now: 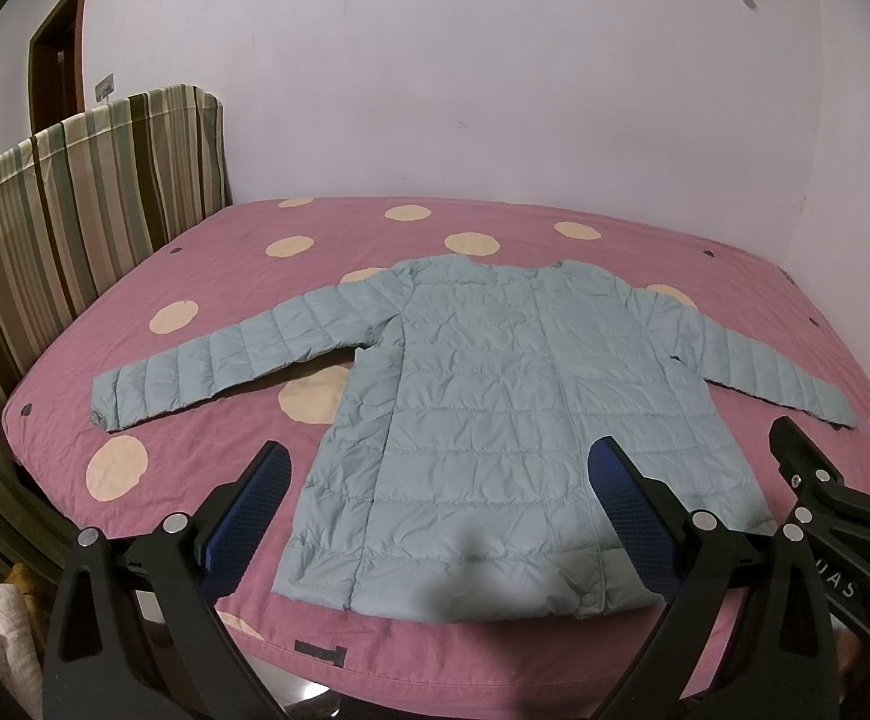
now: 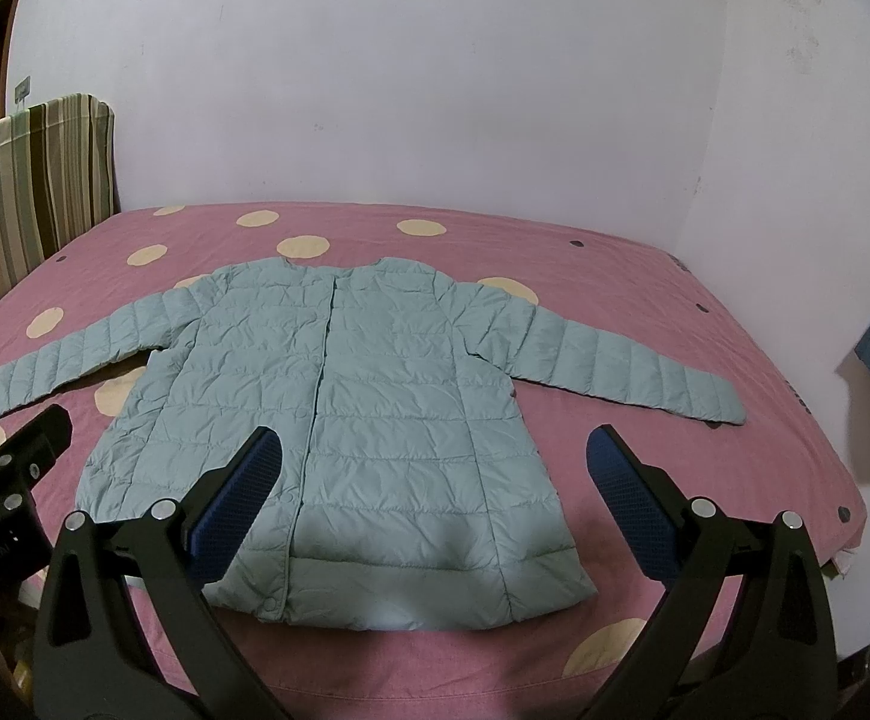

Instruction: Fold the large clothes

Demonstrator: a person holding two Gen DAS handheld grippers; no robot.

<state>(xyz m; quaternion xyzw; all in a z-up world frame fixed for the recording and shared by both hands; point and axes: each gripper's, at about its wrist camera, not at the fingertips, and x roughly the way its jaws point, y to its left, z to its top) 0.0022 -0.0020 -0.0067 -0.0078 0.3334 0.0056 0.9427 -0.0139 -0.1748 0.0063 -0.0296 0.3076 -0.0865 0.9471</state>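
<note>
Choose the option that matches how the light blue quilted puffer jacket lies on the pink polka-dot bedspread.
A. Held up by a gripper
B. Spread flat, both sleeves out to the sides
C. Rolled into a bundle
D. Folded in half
B: the light blue quilted puffer jacket lies flat on the pink polka-dot bedspread, one sleeve stretched out to each side; both grippers are open and hold nothing.

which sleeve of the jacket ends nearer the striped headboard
The left sleeve of the light blue puffer jacket; its cuff points toward the striped headboard, while the right sleeve reaches away.

Dim, flat indoor light, soft shadow across the jacket (image 1: 483,384) hem, strong fisheye bending and dark corners
</note>
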